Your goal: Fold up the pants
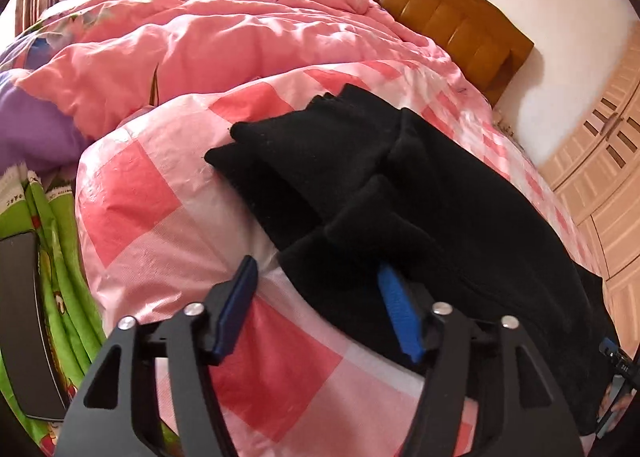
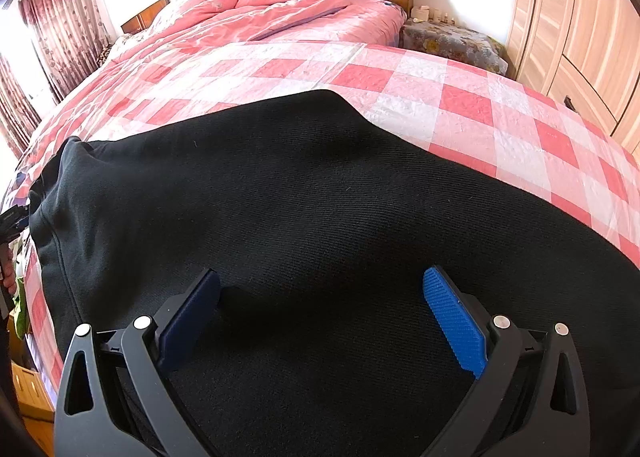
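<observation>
Black pants (image 1: 420,193) lie on a pink and white checked bedspread (image 1: 152,241). In the left wrist view the leg ends are folded over into stacked layers at the near left of the garment. My left gripper (image 1: 316,269) is open at that folded edge; its right finger (image 1: 396,309) touches the black cloth and its left finger is over the bedspread. In the right wrist view the pants (image 2: 320,197) fill the lower frame, smooth and flat. My right gripper (image 2: 322,281) is open just above the cloth, holding nothing.
A rumpled pink quilt (image 1: 224,29) covers the far side of the bed below a wooden headboard (image 1: 448,13). A wooden wardrobe (image 2: 568,29) stands to the right, and a covered nightstand (image 2: 452,41) beside the bed. Green patterned fabric (image 1: 60,257) hangs at the left.
</observation>
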The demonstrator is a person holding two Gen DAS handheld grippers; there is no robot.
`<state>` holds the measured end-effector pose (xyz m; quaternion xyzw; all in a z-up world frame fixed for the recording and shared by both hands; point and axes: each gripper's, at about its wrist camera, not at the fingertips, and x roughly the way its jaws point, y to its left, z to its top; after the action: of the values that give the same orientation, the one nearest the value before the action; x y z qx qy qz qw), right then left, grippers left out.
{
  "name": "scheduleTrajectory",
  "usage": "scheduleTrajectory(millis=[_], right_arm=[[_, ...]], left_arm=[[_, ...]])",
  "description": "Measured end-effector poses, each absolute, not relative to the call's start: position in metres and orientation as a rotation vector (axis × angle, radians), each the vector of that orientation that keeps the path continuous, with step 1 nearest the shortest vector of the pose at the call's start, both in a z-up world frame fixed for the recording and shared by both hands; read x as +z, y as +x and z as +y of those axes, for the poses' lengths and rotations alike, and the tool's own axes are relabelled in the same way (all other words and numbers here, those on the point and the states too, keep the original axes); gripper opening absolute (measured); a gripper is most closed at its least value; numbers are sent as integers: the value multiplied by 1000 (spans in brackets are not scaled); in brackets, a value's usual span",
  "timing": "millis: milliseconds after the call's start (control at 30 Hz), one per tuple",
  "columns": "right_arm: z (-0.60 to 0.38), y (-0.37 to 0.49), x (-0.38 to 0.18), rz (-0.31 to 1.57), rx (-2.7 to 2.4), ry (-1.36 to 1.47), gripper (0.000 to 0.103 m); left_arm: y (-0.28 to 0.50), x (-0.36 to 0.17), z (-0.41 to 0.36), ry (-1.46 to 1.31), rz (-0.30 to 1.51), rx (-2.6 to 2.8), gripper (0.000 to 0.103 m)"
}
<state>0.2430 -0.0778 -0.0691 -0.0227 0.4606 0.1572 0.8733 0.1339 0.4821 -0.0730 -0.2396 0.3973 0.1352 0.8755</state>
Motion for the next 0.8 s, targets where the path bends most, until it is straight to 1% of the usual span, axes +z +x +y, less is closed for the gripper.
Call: scheduleTrajectory(millis=[67,100,133,167,200,267,367,467,567,600,633,667,700,800], right_arm=[[-78,243,-69,962,328,-48,99],[-78,243,-69,962,329,-47,99],[-77,243,-69,962,329,-46,99],[-78,242,-69,961,330,-44,99],[-79,242,-69,960,334,-42,99],[-80,242,-69,961,338,-36,99],[-80,243,-69,962,340,-37,99],[-81,242,-69,962,345,-39,99],[-82,245,-63,978,360,-22,99],[-78,248,-58,974,388,-28,99],[-69,252,-47,946,421,-62,99],[-62,255,-41,925,433,-92,98],[-48,261,-30,878,448,-153,98],[4,285,-16,787,494,-336,98]], left_arm=[[135,-76,484,-518,806,287,67],[135,-76,483,-520,796,287,50],[136,-79,483,-536,787,257,30],[138,-82,484,-561,784,239,21],[140,-82,482,-548,770,234,18],[137,-76,480,-493,743,258,16],[129,-60,489,-471,694,290,15],[133,-70,489,-438,761,302,15],[128,-77,491,-448,770,302,24],[124,-72,491,-434,767,334,34],[120,-66,490,-415,763,365,46],[114,-59,489,-391,756,403,73],[104,-47,486,-350,725,468,86],[85,-13,468,-275,637,563,87]])
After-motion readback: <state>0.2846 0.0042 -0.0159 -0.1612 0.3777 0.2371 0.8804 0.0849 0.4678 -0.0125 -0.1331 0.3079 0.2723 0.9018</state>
